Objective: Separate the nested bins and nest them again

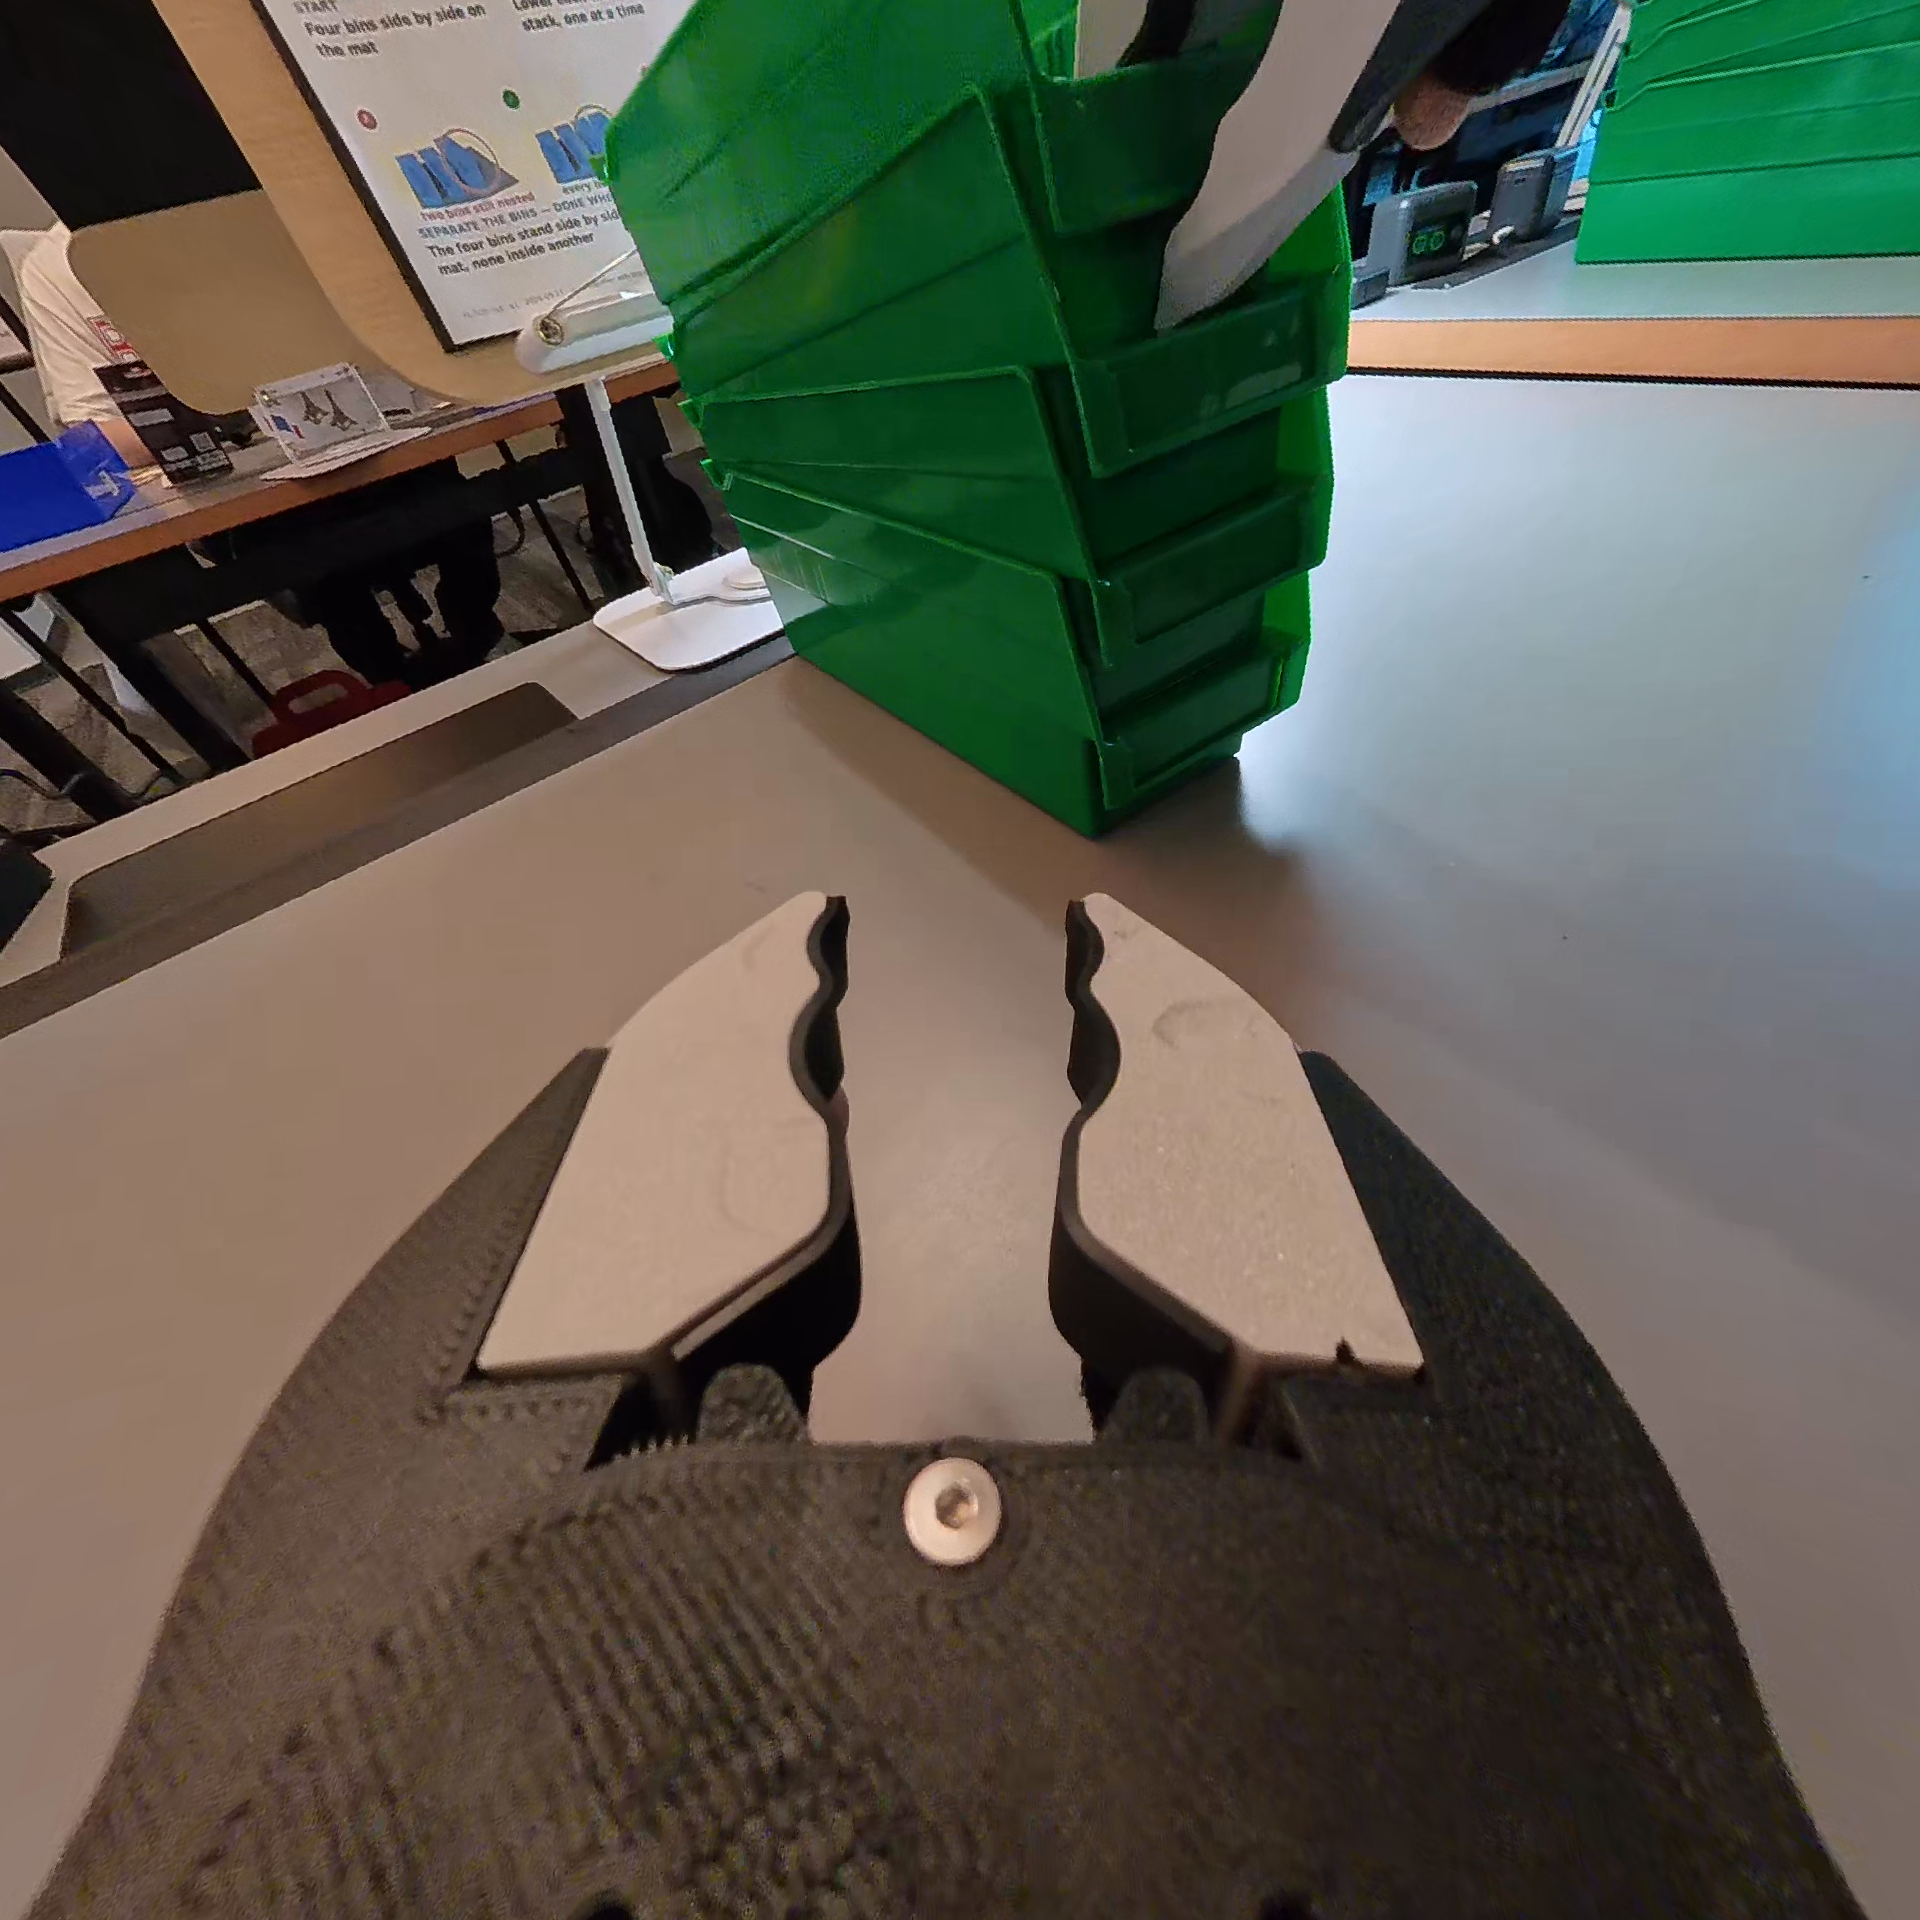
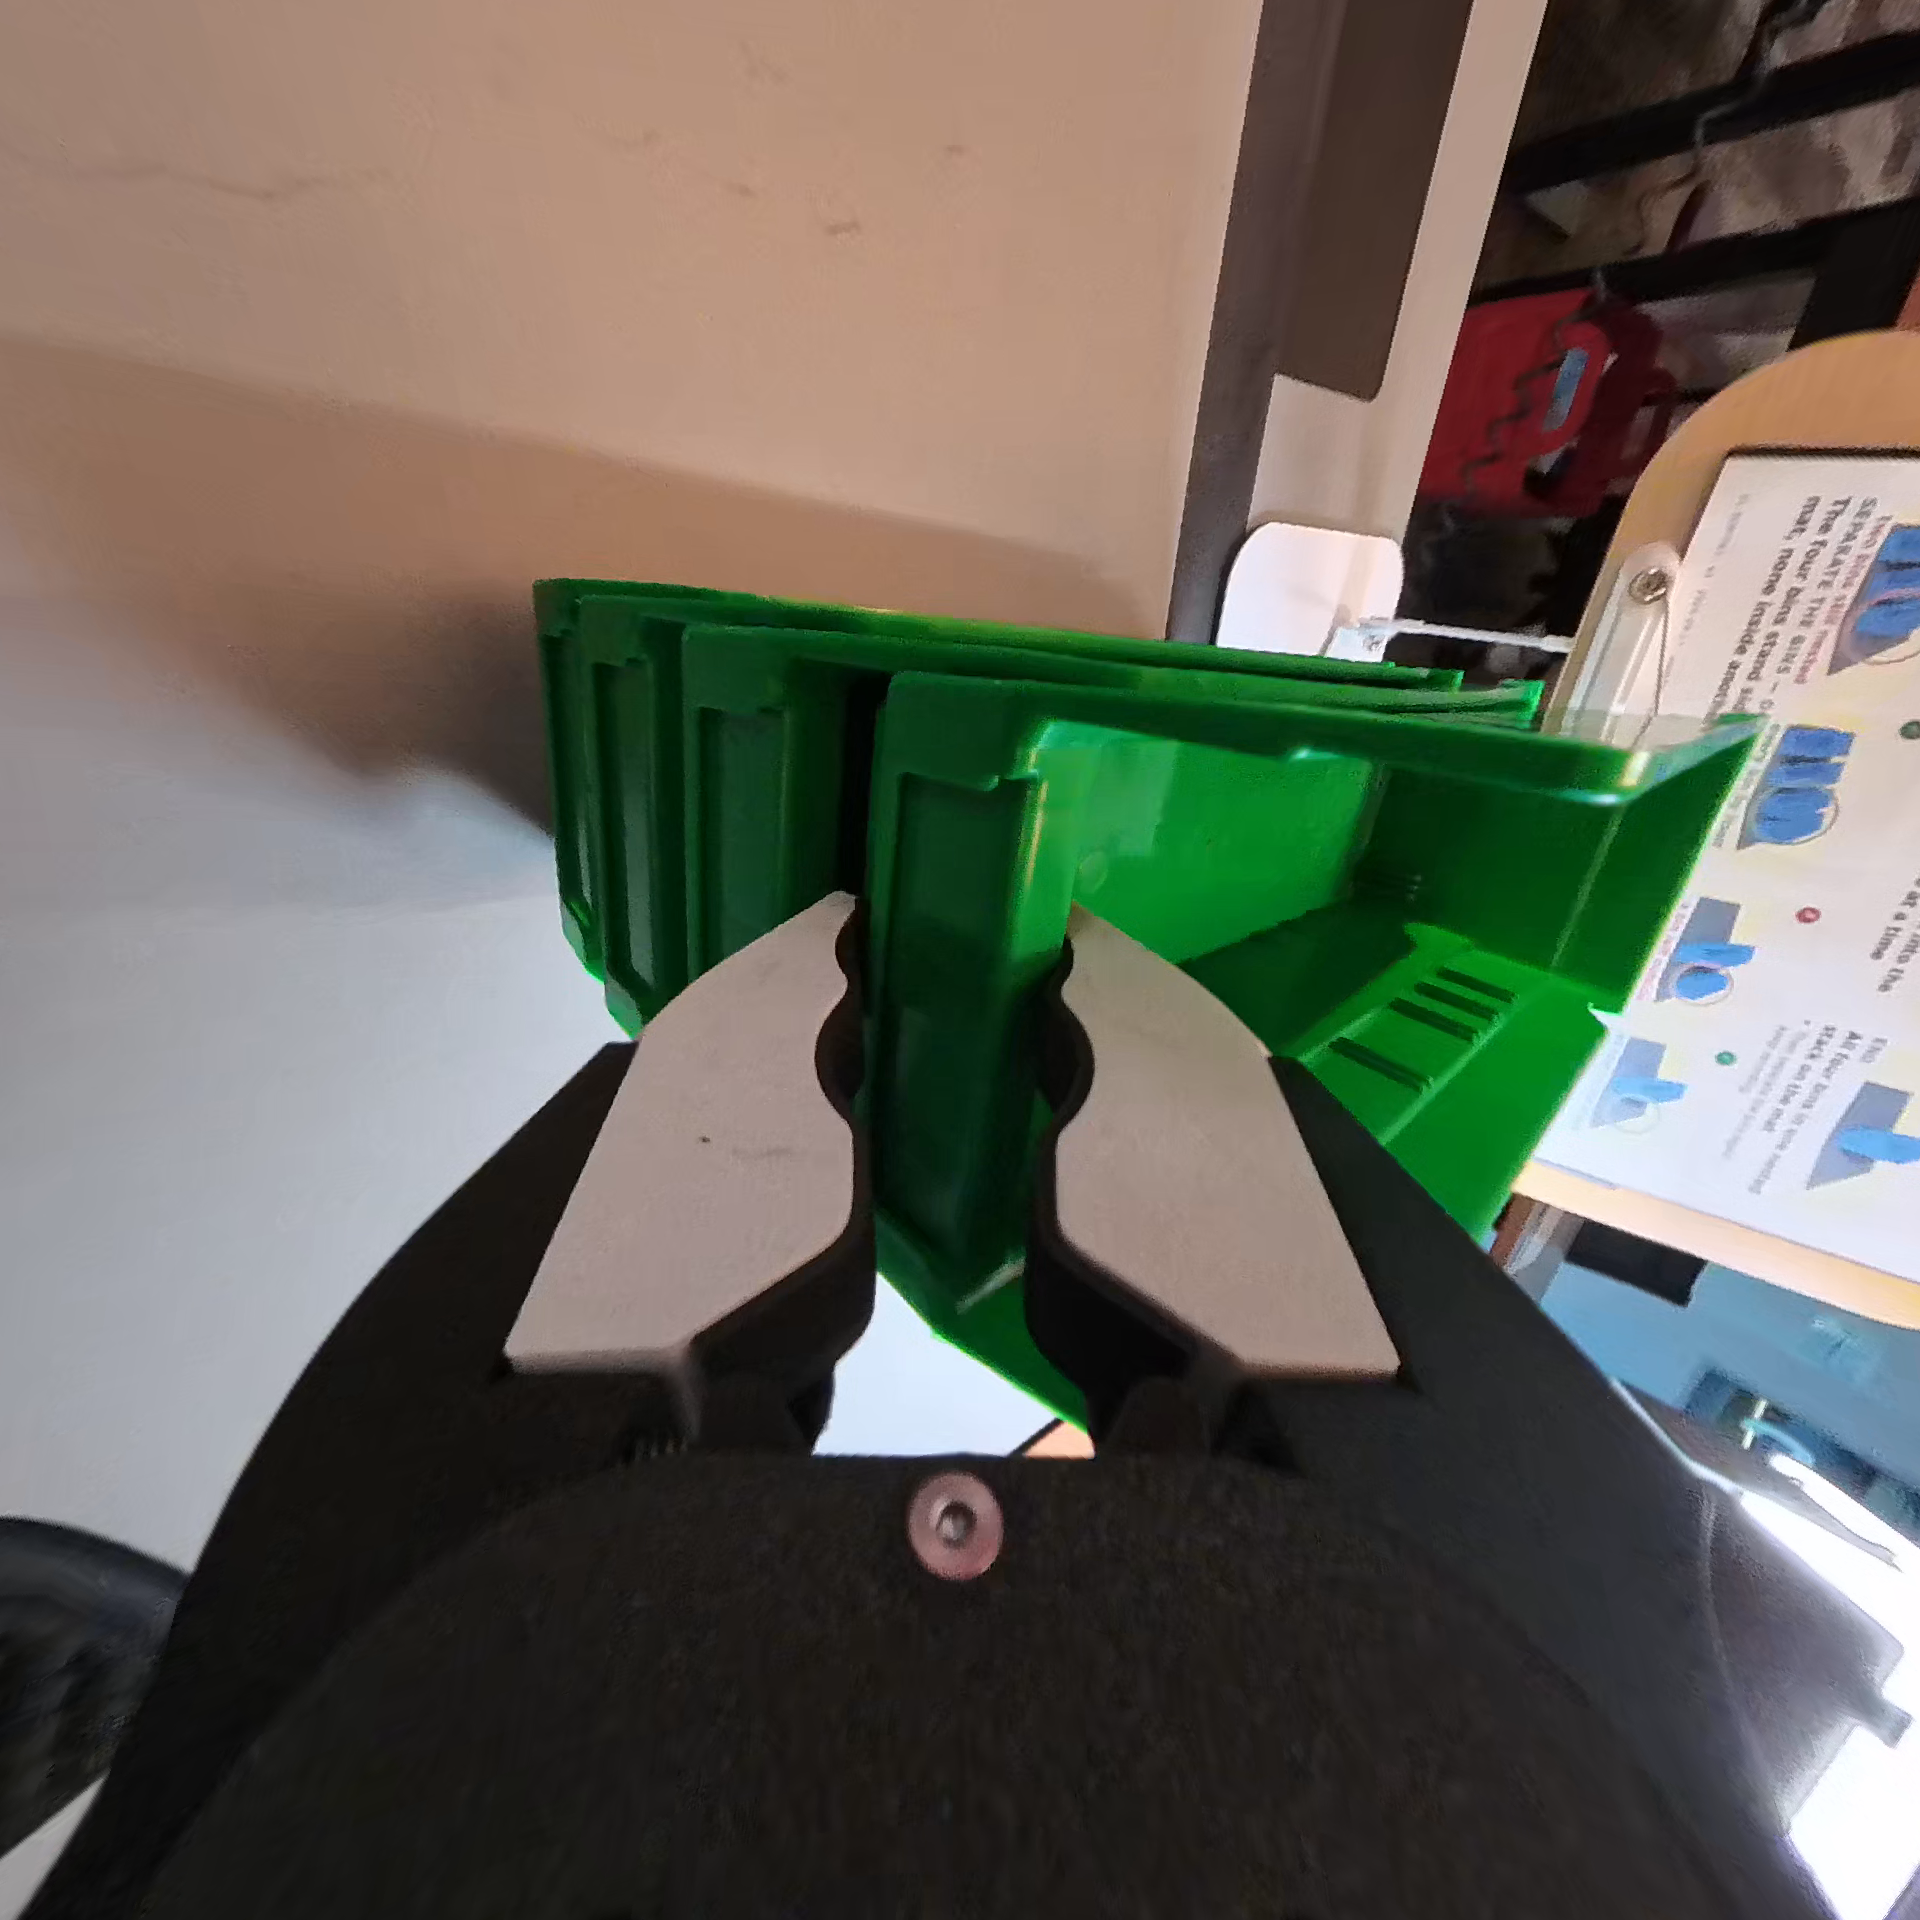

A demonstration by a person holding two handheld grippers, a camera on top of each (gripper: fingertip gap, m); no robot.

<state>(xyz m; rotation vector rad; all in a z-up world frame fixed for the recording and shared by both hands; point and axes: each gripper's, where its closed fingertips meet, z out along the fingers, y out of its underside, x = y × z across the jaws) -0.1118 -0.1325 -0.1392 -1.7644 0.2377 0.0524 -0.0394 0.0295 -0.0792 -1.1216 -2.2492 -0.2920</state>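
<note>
The left gripper [image 1: 956,914] is hovering low over the grey table [image 1: 1558,831], its jaws standing apart with nothing between them. Toward its 12 o'clock, the stack of nested green bins [image 1: 987,520] is sitting on the table. At the stack's top, the right gripper [image 2: 956,935] is clamping the front lip of the top bin [image 2: 1299,883].

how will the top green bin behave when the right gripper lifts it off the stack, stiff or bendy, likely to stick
The top bin looks like thin moulded plastic with ribbed walls, so probably stiff and light. The right gripper pinches only its front lip, so it may tilt. It sits skewed in the stack, so it probably won't stick much; the empty left gripper could steady the stack.
</note>
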